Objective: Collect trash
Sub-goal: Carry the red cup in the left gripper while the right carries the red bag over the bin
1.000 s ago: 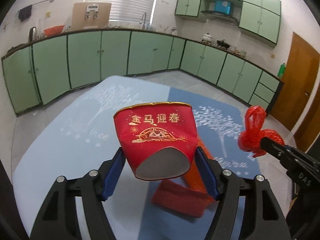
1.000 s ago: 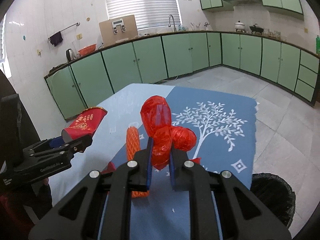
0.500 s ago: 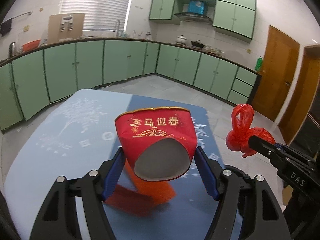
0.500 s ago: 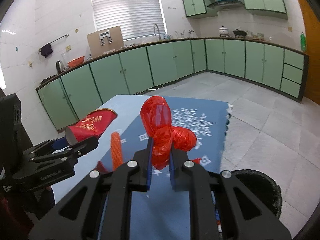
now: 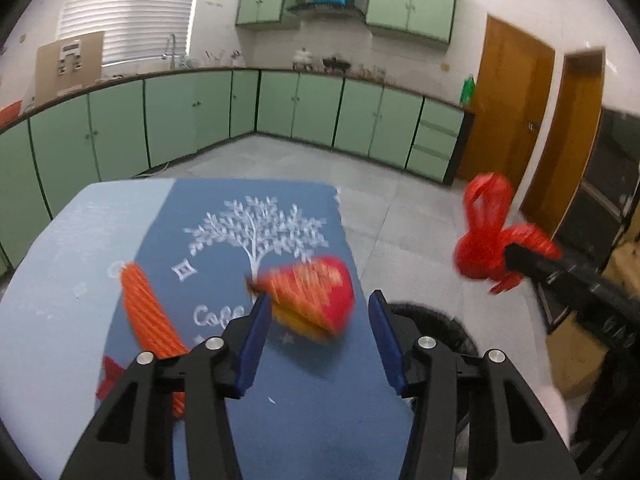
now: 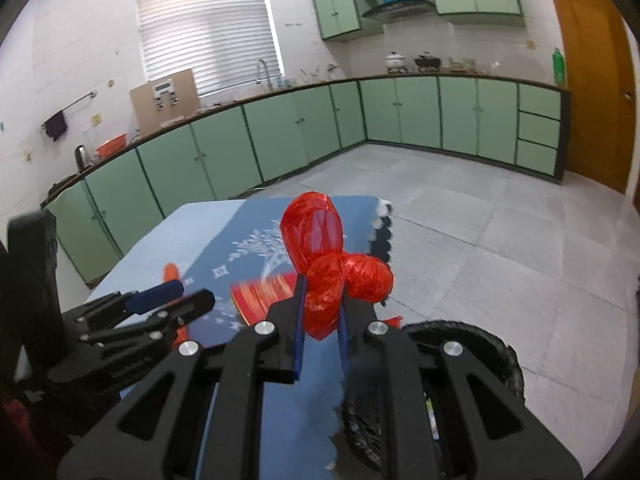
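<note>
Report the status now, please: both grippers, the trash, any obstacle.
Left hand-held gripper open, red cup blurred, loose between fingers. Right hand-held gripper shut on red bag. Bin below, unobstructed.

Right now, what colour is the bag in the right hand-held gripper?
Red, a knotted plastic bag; clearest in the right wrist view.

Red plastic bag (image 6: 320,264); red-gold paper cup (image 5: 310,298); orange mesh net (image 5: 146,316); blue tablecloth (image 5: 256,224), white tree print.
</note>
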`<state>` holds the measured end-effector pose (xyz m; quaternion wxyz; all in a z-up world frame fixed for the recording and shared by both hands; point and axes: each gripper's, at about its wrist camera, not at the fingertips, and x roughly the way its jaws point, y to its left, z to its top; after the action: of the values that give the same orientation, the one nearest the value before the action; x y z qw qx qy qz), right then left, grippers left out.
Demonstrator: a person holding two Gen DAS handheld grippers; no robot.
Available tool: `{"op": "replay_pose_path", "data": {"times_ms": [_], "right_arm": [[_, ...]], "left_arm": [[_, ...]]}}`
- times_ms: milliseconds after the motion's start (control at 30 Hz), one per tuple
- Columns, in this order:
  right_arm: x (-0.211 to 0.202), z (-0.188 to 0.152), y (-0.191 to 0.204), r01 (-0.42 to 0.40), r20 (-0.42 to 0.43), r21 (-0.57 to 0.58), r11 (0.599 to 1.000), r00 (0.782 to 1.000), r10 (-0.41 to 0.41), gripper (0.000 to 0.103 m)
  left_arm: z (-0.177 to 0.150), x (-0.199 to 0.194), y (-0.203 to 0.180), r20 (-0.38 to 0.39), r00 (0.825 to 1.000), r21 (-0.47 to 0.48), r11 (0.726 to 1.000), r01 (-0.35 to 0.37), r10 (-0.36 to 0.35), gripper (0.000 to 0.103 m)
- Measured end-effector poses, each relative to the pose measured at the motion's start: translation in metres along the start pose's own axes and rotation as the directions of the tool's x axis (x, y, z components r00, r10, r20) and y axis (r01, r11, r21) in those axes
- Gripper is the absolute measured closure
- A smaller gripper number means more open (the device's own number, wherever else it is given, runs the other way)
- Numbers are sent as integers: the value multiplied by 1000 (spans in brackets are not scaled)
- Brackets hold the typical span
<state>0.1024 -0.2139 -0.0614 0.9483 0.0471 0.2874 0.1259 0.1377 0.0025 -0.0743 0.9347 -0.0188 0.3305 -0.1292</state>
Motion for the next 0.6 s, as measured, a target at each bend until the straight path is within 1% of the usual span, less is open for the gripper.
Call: {"op": "replay_pose_path", "data": {"times_ms": [100, 167, 200, 233, 300, 400, 500, 600], "right_arm": [[4, -8, -8, 10, -18, 14, 1000, 1000, -10, 90], [7, -12, -11, 14, -27, 21, 1000, 1000, -14, 90], [8, -12, -12, 14, -29, 25, 1000, 999, -14, 90], [9, -13, -13, 15, -31, 26, 1000, 999, -14, 90], [10, -12, -10, 15, -32, 23, 1000, 999, -14, 90], [13, -11, -9, 10, -27, 18, 1000, 1000, -10, 90], [19, -10, -10, 4, -29, 21, 1000, 1000, -4, 90], [25, -8, -10, 2, -33, 22, 1000, 999, -2, 90]], "left_arm": [[-14, 16, -2, -61, 998, 5, 1000, -9, 9, 53], [-20, 19, -4, -78, 997, 9, 1000, -15, 16, 53], [-21, 21, -4, -82, 996, 13, 1000, -20, 21, 51], [-24, 20, -5, -81, 996, 13, 1000, -23, 24, 49], [-22, 19, -4, -69, 997, 14, 999, -35, 36, 37], [-17, 23, 0, -50, 997, 18, 998, -59, 60, 33], [-11, 33, 4, -59, 996, 3, 998, -69, 69, 32], [-7, 47, 8, -66, 993, -4, 995, -99, 99, 30]]}}
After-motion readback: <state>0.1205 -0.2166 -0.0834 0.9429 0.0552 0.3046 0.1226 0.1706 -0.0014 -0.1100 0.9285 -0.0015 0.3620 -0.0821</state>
